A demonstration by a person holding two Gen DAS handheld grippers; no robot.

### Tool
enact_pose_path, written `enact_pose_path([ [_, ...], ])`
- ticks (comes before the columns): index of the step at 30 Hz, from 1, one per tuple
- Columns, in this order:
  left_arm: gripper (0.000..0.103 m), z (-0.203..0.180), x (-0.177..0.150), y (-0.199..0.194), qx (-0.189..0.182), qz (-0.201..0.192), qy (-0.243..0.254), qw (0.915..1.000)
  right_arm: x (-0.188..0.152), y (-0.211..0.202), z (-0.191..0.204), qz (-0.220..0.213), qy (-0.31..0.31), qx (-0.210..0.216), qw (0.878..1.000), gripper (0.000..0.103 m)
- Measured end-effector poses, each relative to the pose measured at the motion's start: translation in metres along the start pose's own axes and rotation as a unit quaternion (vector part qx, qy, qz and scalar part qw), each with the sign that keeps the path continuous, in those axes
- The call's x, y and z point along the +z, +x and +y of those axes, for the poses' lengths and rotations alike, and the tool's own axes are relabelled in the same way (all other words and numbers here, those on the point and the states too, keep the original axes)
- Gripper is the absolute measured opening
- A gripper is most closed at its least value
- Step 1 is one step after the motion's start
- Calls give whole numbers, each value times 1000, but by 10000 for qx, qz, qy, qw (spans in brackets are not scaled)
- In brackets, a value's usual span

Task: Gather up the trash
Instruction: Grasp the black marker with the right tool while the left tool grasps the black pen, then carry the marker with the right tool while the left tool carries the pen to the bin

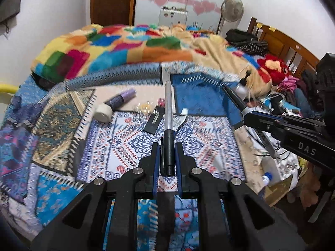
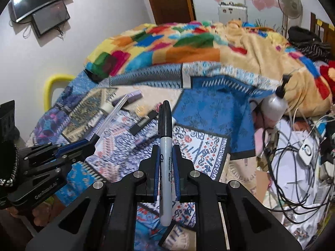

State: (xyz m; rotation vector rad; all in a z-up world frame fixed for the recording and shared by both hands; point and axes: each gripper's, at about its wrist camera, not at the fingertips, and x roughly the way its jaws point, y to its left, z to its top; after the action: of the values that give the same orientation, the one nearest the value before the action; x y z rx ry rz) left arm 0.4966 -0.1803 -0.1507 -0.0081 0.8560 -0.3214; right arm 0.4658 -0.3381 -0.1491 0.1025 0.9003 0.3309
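Note:
In the left wrist view my left gripper (image 1: 167,146) is shut on a silver pen (image 1: 168,102) with a black end, held off the bed and pointing away. My right gripper (image 2: 165,147) is shut on a grey permanent marker (image 2: 165,125) with a black cap. Each gripper shows in the other's view: the right one (image 1: 249,116) at the right edge, the left one (image 2: 92,141) at the left edge. Below them on the patterned bedspread (image 1: 117,146) lie a purple tube (image 1: 121,98), a white tape roll (image 1: 102,115), a flat black item (image 1: 153,121), a small white tube (image 1: 182,116) and a clear wrapper (image 1: 145,107).
A colourful blanket (image 1: 125,48) is heaped at the back of the bed. A white pump bottle (image 2: 274,104), tangled cables (image 2: 293,167) and papers crowd the right side. A wooden headboard (image 1: 282,44) and a fan (image 1: 232,8) stand behind. A yellow rail (image 2: 56,81) is at the left.

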Motion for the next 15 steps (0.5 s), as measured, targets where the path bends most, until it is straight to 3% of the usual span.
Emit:
enact_pose_path([
  [15, 13, -8, -18, -159, 188, -972, -28, 9951, 1, -111, 67, -796, -364, 141, 9961, 11],
])
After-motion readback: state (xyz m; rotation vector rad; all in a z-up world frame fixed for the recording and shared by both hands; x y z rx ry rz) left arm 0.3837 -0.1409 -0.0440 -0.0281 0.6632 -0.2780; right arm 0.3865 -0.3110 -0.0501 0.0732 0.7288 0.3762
